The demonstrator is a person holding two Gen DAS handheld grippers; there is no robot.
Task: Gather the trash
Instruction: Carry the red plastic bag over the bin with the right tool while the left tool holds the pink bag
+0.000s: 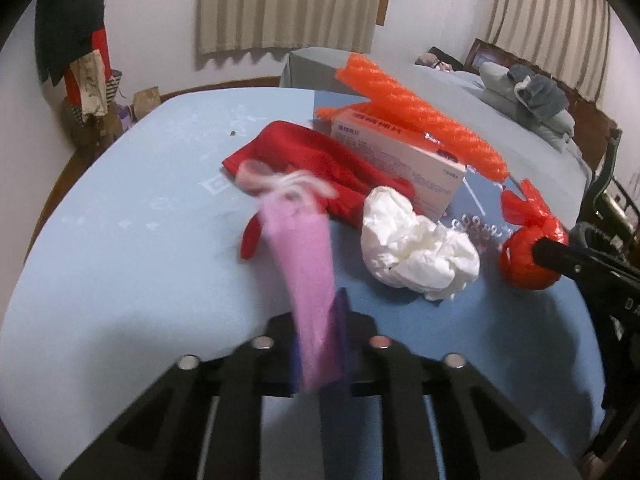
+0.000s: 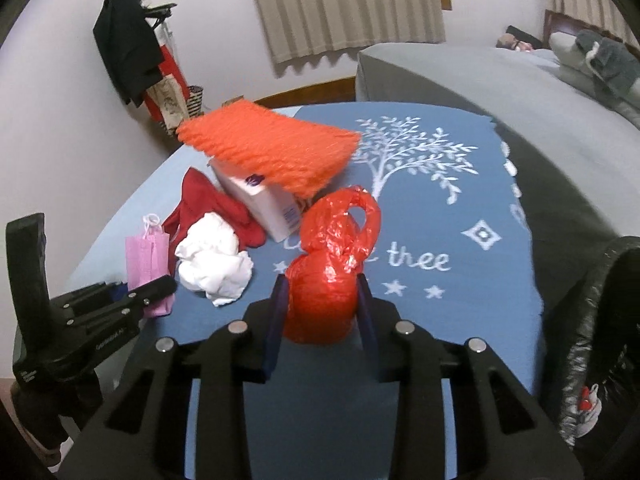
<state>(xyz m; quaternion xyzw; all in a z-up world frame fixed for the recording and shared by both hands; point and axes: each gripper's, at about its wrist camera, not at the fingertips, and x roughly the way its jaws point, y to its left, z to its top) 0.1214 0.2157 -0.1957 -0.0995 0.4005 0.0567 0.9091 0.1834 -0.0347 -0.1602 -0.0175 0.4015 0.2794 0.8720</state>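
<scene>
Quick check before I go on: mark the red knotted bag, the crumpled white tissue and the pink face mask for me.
red knotted bag point(image 2: 322, 300), right wrist view, on its round body.
crumpled white tissue point(image 1: 416, 244), left wrist view, middle of the wad.
pink face mask point(image 1: 308, 264), left wrist view, on its pleated middle.

Far ahead of the tongs, striped curtains point(image 2: 344, 4) hang on the back wall. To their left stands a coat rack point(image 2: 128, 52) draped with dark clothes. To their right lies a grey bed point(image 2: 480, 80) with a folded blanket point(image 1: 536, 92) near its wooden headboard point(image 1: 580, 100).
</scene>
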